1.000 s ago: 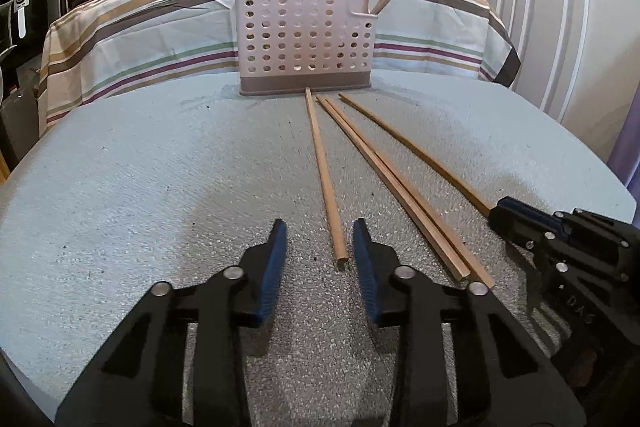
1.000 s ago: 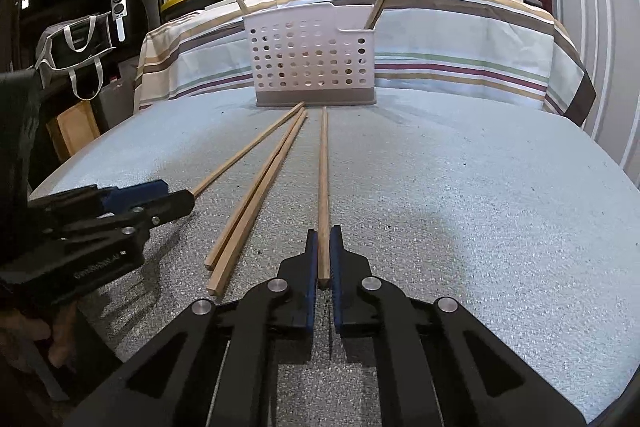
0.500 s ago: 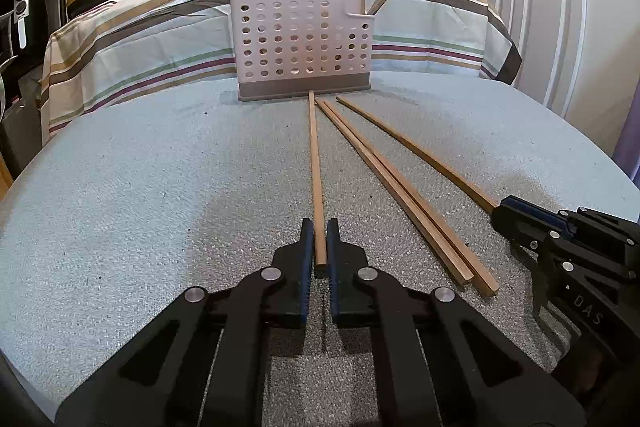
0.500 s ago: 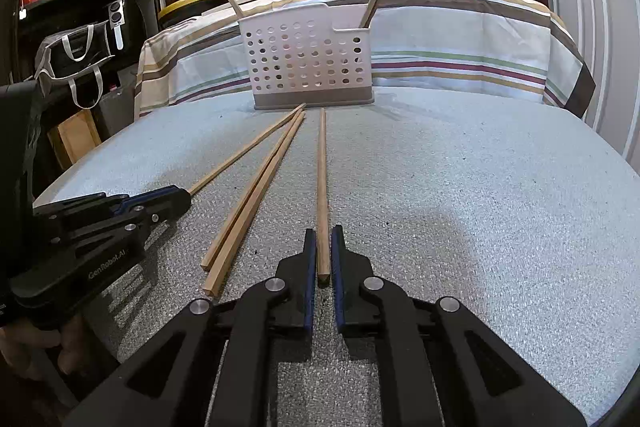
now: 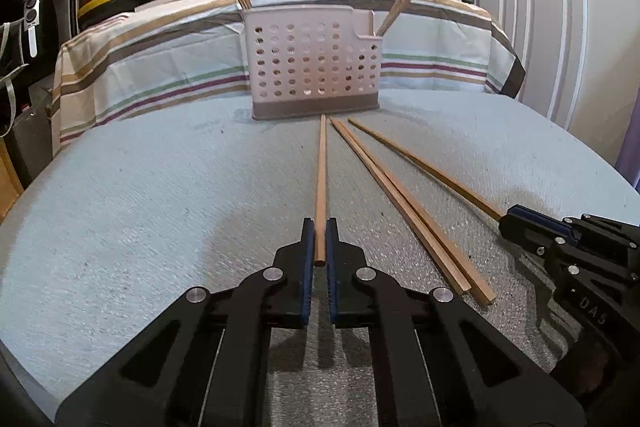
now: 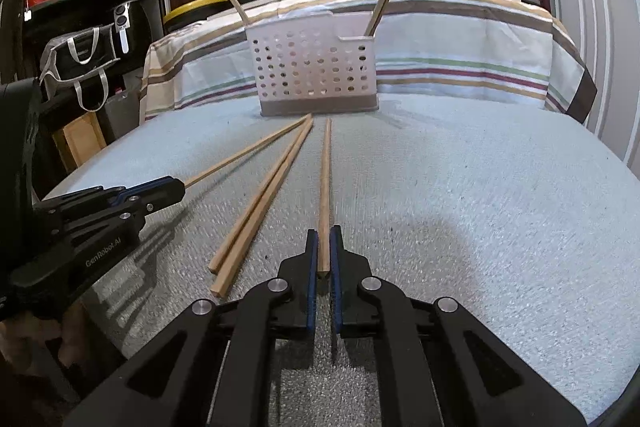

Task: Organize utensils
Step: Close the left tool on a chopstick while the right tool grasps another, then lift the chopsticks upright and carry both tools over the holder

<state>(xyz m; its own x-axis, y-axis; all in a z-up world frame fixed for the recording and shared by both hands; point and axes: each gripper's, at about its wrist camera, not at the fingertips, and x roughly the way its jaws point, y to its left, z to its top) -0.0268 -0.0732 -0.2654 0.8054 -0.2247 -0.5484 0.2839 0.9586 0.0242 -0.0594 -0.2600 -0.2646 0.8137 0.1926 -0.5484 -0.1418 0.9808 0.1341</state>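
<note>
Gripping one chopstick [image 5: 321,187] each, both grippers closed, pale textured tabletop [image 5: 160,195], striped cloth [image 5: 168,67] behind

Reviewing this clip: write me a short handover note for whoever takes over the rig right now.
Left gripper: shut on the end of the leftmost chopstick.
Right gripper: shut on the end of the rightmost chopstick.
Both chopsticks point at the holder on the table.
Done: chopsticks already stand at each end of the holder.
Left: put in the two held, then the pair lying between them.
</note>
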